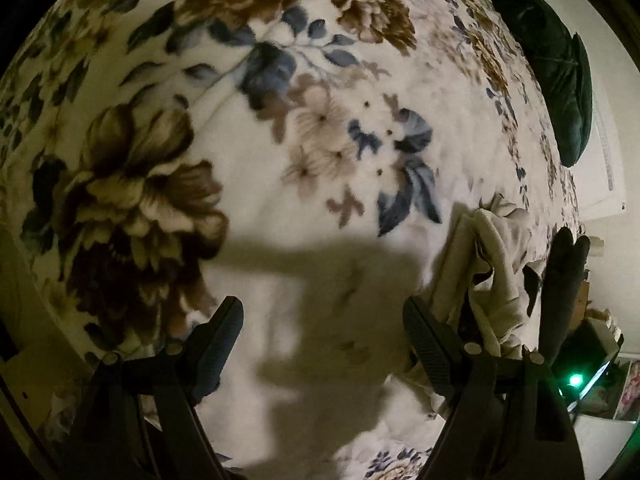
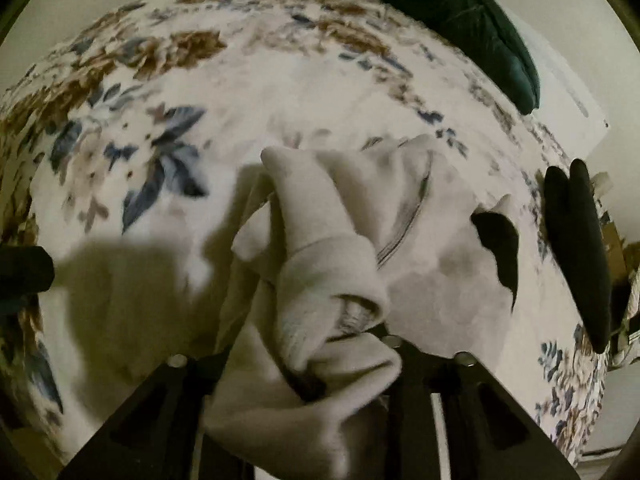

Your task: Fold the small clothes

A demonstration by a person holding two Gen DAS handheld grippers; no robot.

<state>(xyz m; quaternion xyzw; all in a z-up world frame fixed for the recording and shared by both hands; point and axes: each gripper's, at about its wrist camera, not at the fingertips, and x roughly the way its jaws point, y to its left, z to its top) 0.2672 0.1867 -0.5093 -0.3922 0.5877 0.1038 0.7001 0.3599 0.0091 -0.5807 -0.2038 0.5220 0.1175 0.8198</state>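
Note:
A small beige garment (image 2: pixel 340 240) lies crumpled on the floral blanket (image 2: pixel 280 92), with one cuffed end pulled up into my right gripper (image 2: pixel 316 360). That gripper is shut on the bunched cloth, which hides its fingertips. In the left wrist view the same beige garment (image 1: pixel 496 264) sits at the right, just beyond the right finger. My left gripper (image 1: pixel 322 312) hangs open over the bare, shadowed blanket (image 1: pixel 248 168) with nothing between its fingers.
A long black cloth item (image 2: pixel 580 248) lies to the right of the garment, also seen in the left wrist view as the black item (image 1: pixel 564 280). A dark green cushion (image 2: pixel 480 28) rests at the bed's far edge. A green light (image 1: pixel 576 380) glows off the bed.

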